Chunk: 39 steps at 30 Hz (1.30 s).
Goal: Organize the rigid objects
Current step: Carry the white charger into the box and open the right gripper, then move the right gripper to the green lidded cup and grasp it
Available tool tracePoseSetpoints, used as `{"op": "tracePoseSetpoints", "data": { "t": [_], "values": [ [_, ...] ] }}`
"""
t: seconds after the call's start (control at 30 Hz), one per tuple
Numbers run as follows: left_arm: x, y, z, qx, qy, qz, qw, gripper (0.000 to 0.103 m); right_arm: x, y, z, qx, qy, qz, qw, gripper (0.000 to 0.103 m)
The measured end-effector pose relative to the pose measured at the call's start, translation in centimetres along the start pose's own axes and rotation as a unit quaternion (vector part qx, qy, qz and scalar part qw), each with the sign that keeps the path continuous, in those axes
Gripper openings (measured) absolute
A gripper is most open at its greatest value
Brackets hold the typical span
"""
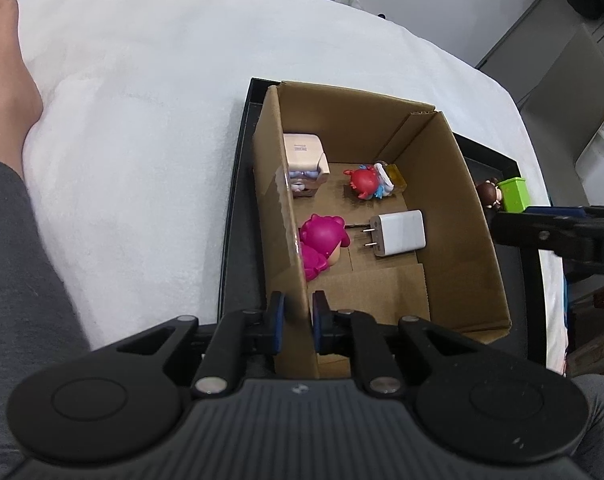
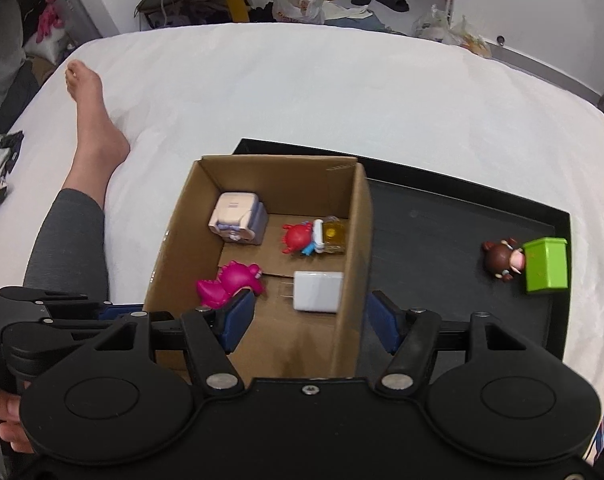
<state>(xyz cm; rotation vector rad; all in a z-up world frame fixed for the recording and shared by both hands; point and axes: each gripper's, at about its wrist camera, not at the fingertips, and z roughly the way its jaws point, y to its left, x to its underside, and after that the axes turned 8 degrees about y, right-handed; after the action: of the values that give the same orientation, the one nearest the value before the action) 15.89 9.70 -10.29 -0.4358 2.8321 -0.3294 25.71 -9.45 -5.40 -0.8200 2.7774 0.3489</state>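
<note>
Left gripper (image 1: 298, 320) jaws clenched on cardboard box (image 1: 453, 200) wall, right gripper (image 2: 309, 320) jaws released, straddling opposite wall.

Cardboard box (image 1: 453, 216) on black tray (image 1: 238, 216), white bed: holds pink figurine (image 1: 321, 246), white charger (image 1: 399, 232), red crab toy (image 1: 363, 182). Left gripper (image 1: 296, 320) fingers clamp the box's near-left wall.

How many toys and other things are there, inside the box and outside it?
Toy figures in the brown cardboard box: 3 (pink dinosaur figure, red crab figure, pale blocky sofa figure)
White plug charger: 1
Small yellow clear block: 1
On the black tray: 2 (brown bear figure, green plastic cube)
Total: 7
</note>
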Motion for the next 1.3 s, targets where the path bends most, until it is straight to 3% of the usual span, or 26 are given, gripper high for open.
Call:
{"op": "tracePoseSetpoints", "data": {
  "t": [0.1, 0.53, 1.07, 1.3],
  "values": [
    [-0.1, -0.1, 0.0, -0.004, 0.001, 0.001, 1.0000, 0.013, 0.4, -1.0, -0.7, -0.003, -0.008, 0.004, 1.000, 0.069],
    [-0.1, -1.1, 0.2, -0.031, -0.001, 0.009, 0.9995, 0.012, 1.6, -7.9, -1.1, 0.010, -0.025, 0.054, 0.998, 0.078],
    [-0.7, -1.4, 0.3, -0.040, 0.017, 0.002, 0.9990, 0.012, 1.4, -16.9, 1.7, 0.012, -0.020, 0.116, 0.993, 0.077],
    [-0.8, -1.8, 0.6, -0.051, 0.019, 0.004, 0.9985, 0.012, 0.2, -19.7, 3.3, 0.017, -0.012, 0.128, 0.992, 0.067]
  ]
}}
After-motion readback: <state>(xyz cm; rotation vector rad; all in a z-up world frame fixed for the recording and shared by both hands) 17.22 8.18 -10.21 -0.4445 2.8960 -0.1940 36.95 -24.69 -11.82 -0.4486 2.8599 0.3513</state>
